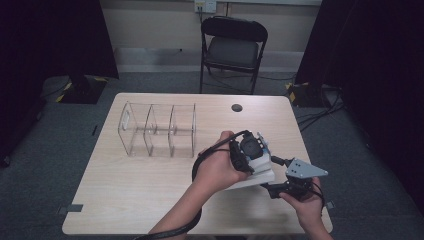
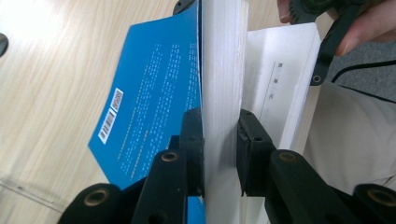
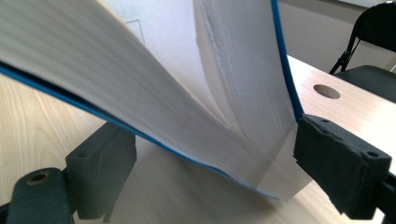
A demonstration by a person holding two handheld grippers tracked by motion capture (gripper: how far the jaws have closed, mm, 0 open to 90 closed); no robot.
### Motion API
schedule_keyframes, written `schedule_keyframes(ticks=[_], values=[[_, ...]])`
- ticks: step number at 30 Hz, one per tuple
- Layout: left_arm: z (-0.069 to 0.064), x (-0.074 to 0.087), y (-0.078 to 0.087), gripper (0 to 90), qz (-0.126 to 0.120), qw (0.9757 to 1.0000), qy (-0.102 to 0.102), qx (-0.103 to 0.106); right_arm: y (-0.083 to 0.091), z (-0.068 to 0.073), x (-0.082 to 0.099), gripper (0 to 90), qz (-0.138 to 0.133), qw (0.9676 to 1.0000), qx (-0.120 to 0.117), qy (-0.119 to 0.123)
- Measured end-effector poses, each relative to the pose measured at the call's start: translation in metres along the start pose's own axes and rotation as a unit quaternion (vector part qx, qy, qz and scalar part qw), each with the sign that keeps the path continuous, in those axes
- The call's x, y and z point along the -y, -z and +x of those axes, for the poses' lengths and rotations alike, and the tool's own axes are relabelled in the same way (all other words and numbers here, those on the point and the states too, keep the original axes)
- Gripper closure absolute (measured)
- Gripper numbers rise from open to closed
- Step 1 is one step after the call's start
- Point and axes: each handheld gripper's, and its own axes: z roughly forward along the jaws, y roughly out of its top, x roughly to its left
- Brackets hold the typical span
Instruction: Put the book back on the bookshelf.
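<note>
A thick book with a blue cover [image 1: 252, 174] lies open near the table's front right. My left gripper [image 1: 257, 161] comes down on it from above. In the left gripper view that gripper [image 2: 220, 154] is shut on an upright block of white pages [image 2: 223, 70], with the blue back cover [image 2: 149, 102] and its barcode to the left. My right gripper [image 1: 271, 188] sits low at the book's near right corner. In the right gripper view its jaws [image 3: 219, 175] stand wide and open around the V of the open book [image 3: 140, 84]; the right pad [image 3: 341, 170] touches the cover's edge.
A clear three-compartment organiser [image 1: 157, 130] stands at the table's left middle. A round cable hole [image 1: 236, 107] lies behind the book. A black folding chair [image 1: 232, 47] stands beyond the far edge of the wooden table [image 1: 140, 195].
</note>
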Motion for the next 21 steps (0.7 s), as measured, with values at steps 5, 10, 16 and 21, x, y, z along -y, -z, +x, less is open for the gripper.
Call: schedule_keyframes(ticks=[5, 10, 16, 21], values=[[-0.0001, -0.0009, -0.0005, 75.0, -0.001, 1.0, -0.006, 0.0, -0.0013, -0.0022, -0.0027, 12.4, 0.002, 0.9999, -0.007, 0.01], [0.0, -0.0035, -0.0013, 74.9, 0.007, 0.9999, -0.014, 0.0, -0.0039, -0.0032, -0.0054, 9.7, 0.015, 0.9996, -0.014, 0.02], [-0.0009, -0.0051, -0.0023, 74.9, 0.006, 0.9999, -0.011, 0.0, -0.0048, -0.0062, -0.0059, 9.3, 0.017, 0.9994, -0.018, 0.023], [-0.0005, -0.0059, -0.0019, 74.9, 0.008, 0.9999, -0.013, -0.003, -0.0053, -0.0077, -0.0063, 9.2, 0.017, 0.9992, -0.022, 0.03]])
